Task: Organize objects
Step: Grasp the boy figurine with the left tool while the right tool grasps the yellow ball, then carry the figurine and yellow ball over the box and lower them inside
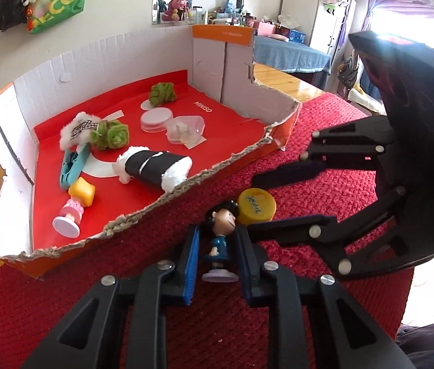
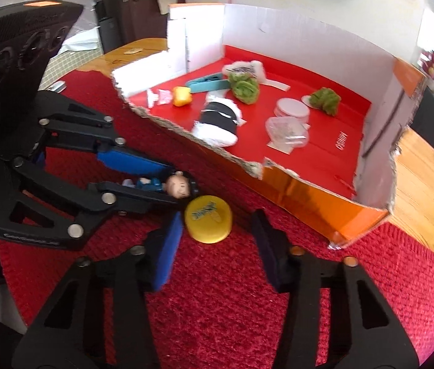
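Dark-haired toy figurine in a blue dress on a lilac round base (image 1: pixel 218 240) stands between the pads of my left gripper (image 1: pixel 217 229), which is clamped on its body. From the right wrist camera I see only its face and a bit of blue; the black fingers hide everything else.

My right gripper (image 2: pixel 217 218) has its jaws apart. The yellow plastic bottle cap (image 2: pixel 209 221) lies just ahead of them at 12 o'clock, touching the blue left pad (image 2: pixel 167 246), with the dark right pad clear of it. That view is smeared, and the dark scrawl on the cap's top is unreadable. In the left view the cap sits at 1 o'clock from the figurine, partly behind a finger.

Both lie on the red woven mat (image 2: pixel 232 292), which covers a wooden table (image 2: pixel 426 190).

Beyond, at 11 o'clock in the left view, sits the torn-edged cardboard box with white walls and a red floor (image 1: pixel 167 70). Inside it I can make out:
- a black roll with white fluffy ends (image 1: pixel 152 169)
- two green yarn tufts (image 1: pixel 109 133)
- a teal clip (image 1: pixel 74 163)
- a pink toy with a yellow head (image 1: pixel 75 206), tipped over
- white discs (image 1: pixel 155 117)
- a clear plastic tub (image 1: pixel 186 129), contents unclear

At 2 o'clock the window glare washes out the room.
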{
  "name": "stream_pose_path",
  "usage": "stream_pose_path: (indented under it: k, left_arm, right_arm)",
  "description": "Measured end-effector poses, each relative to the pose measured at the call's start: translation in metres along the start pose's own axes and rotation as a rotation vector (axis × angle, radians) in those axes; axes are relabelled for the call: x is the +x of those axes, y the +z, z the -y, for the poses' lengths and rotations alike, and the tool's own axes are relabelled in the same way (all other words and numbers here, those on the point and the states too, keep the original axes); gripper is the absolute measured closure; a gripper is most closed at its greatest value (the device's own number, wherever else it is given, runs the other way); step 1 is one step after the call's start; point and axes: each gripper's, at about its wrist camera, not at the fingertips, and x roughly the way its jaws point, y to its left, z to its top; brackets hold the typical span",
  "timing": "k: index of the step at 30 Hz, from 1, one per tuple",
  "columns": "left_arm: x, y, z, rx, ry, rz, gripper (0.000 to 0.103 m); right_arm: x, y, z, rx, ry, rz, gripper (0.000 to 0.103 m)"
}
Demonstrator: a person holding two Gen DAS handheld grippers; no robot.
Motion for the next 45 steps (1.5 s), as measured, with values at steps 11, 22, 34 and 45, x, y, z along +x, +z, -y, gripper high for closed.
stream_pose_path:
  k: [11, 22, 34, 45]
  left_arm:
    - [-0.013, -0.007, -0.005, -0.039, -0.017, 0.02, 0.08]
    - [-0.063, -0.012, -0.009, -0.064, -0.023, 0.12, 0.08]
    - [-0.089, -0.016, -0.014, -0.052, -0.038, 0.17, 0.08]
    - [-0.094, -0.017, -0.022, -0.042, -0.049, 0.176, 0.08]
  right_arm:
    - [-0.014, -0.004, -0.004, 0.297, -0.21, -0.046, 0.074]
    - [-0.046, 0.003, -0.016, 0.38, -0.261, 0.024, 0.074]
    - [-0.064, 0.016, -0.027, 0.428, -0.337, 0.044, 0.074]
    - [-0.059, 0.019, -0.028, 0.497, -0.378, 0.022, 0.074]
